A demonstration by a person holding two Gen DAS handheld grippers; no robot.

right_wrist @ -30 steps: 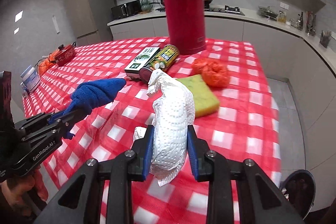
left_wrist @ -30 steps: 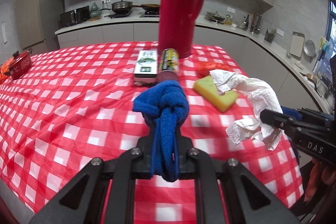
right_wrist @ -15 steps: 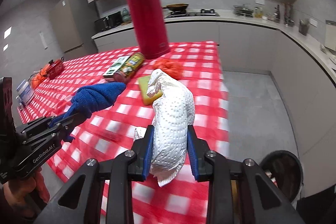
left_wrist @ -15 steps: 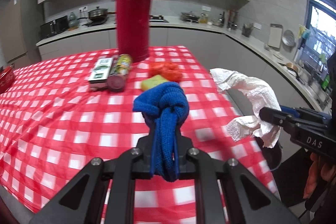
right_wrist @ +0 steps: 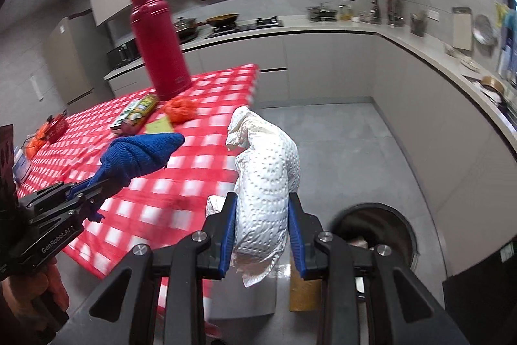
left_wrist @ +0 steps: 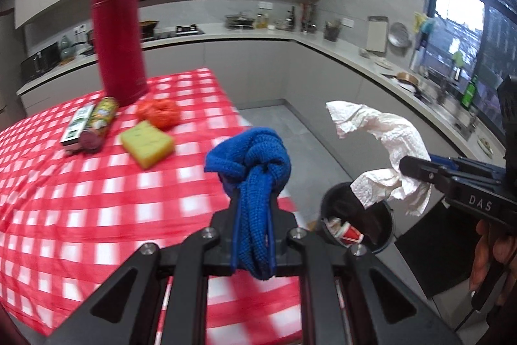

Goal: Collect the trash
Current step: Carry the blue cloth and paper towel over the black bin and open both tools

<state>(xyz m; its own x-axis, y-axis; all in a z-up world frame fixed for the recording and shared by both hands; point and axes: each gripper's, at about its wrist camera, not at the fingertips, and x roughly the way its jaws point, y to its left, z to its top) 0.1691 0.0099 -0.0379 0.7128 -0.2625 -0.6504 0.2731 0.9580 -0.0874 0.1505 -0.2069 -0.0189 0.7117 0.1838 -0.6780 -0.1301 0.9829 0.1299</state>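
My left gripper (left_wrist: 253, 209) is shut on a knotted blue cloth (left_wrist: 252, 164) and holds it above the table's right edge; it also shows in the right wrist view (right_wrist: 135, 156). My right gripper (right_wrist: 262, 215) is shut on a crumpled white paper towel (right_wrist: 266, 180), held in the air off the table, above the floor. In the left wrist view the towel (left_wrist: 384, 147) hangs just above a round black trash bin (left_wrist: 357, 222) that has trash inside. The bin (right_wrist: 378, 230) stands on the floor, low and to the right of my right gripper.
A table with a red checked cloth (left_wrist: 80, 183) carries a tall red thermos (left_wrist: 118, 37), a can (left_wrist: 100, 122), a small box (left_wrist: 76, 126), a yellow sponge (left_wrist: 147, 143) and an orange net ball (left_wrist: 160, 113). Grey kitchen counters (right_wrist: 436, 80) run behind and to the right.
Both grippers have swung right, away from the table and toward the floor. The trash bin is now close below the paper towel. Both holds are unchanged.
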